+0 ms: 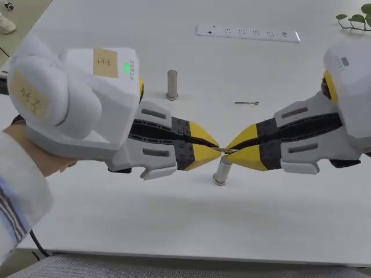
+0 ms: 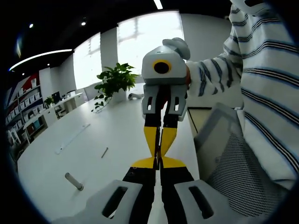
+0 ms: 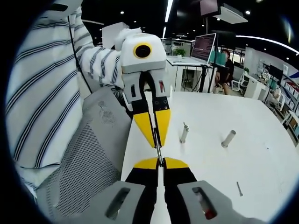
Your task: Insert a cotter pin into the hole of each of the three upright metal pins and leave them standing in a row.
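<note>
Evidently we held a cotter pin (image 1: 224, 150) just above the near metal pin (image 1: 220, 172), left gripper (image 1: 214, 148) and right gripper (image 1: 231, 148) both clamped on it; next came aligning it with the hole.

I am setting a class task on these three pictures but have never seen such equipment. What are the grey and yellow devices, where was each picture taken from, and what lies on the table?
There is no robot: a person holds a two-jaw gripper in each hand. The head view looks down from a headset; the other two come from cameras on the grippers. The left gripper and right gripper meet tip to tip, both pinching one cotter pin. On the table are a metal pin beneath the tips, another metal pin farther back, a spare cotter pin and a power strip.
</note>
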